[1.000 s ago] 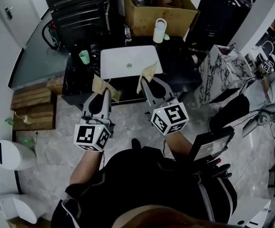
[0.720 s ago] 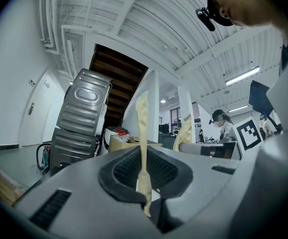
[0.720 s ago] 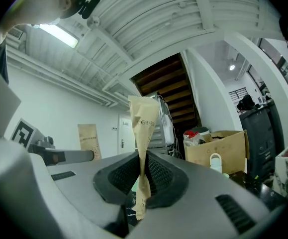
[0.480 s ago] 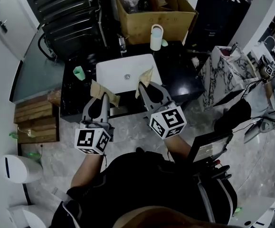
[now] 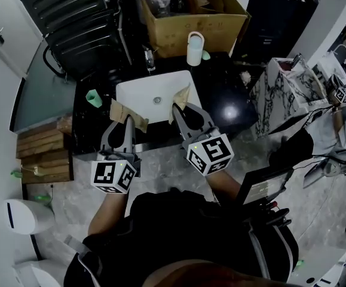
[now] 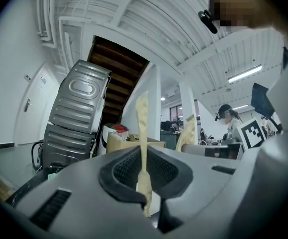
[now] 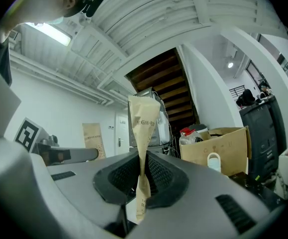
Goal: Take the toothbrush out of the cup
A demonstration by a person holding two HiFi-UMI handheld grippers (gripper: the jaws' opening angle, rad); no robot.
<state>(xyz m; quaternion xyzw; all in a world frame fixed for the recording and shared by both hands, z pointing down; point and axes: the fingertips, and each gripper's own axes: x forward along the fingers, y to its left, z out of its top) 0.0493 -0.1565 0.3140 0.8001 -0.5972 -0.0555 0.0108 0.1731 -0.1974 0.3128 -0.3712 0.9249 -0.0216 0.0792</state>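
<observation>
In the head view a white basin (image 5: pixel 143 91) is set in a black counter (image 5: pixel 226 100). A small green cup (image 5: pixel 93 97) stands left of the basin, and a pale cup (image 5: pixel 195 48) stands behind it against a cardboard box; the pale cup (image 7: pixel 213 162) also shows in the right gripper view. No toothbrush is visible in any view. My left gripper (image 5: pixel 128 117) is level at the counter's front edge, shut on a tan paper strip (image 6: pixel 142 128). Beside it my right gripper (image 5: pixel 181 106) is shut on a printed tan paper strip (image 7: pixel 144 118).
A cardboard box (image 5: pixel 193 11) full of clutter sits behind the counter by the tap (image 5: pixel 149 55). A tilted grey appliance (image 5: pixel 77 17) leans at the back left. Wooden pallets (image 5: pixel 41 154) lie on the floor at the left. A marbled cabinet (image 5: pixel 286 88) and a seated person are at the right.
Both grippers have moved forward together to the counter's front edge, and the basin now lies closer under them. Both jaws stay shut on their paper strips.
</observation>
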